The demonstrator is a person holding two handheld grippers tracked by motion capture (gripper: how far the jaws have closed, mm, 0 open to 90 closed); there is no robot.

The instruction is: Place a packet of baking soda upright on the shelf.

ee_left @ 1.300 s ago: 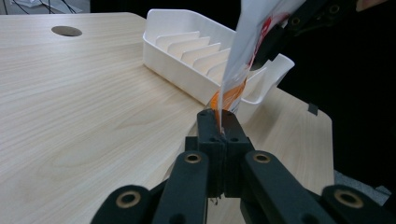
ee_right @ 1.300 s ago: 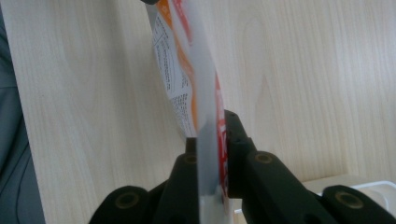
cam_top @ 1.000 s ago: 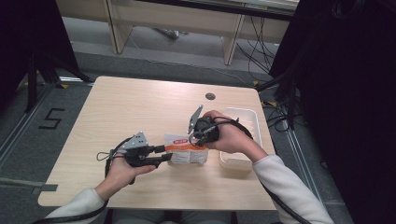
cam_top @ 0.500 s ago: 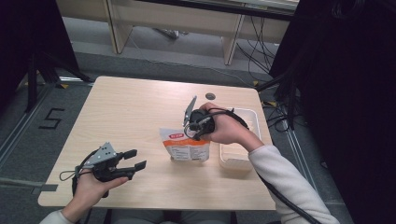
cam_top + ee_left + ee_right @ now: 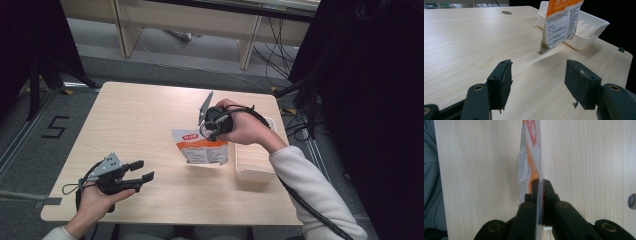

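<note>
1. Right hand-held gripper (image 5: 214,131), centre of the high view: jaws clamped flat on the top edge of the orange-and-white pouch (image 5: 202,149).
2. Left hand-held gripper (image 5: 141,170), lower left of the high view: jaws have just been opening, stand wide, nothing between them; low over the bench (image 5: 135,120), well apart from the pouch.
3. Pouch hangs upright just left of the white tray (image 5: 254,162); its bottom corner looks at or just above the bench.
4. Long axis near vertical, sealed top up in the jaws, printed face toward the bottom of the frame.
5. Judgement: carrying to the tray. Keep the grip firm on the seam, lift until the bottom clears the tray wall, move across slowly to limit swing.
</note>
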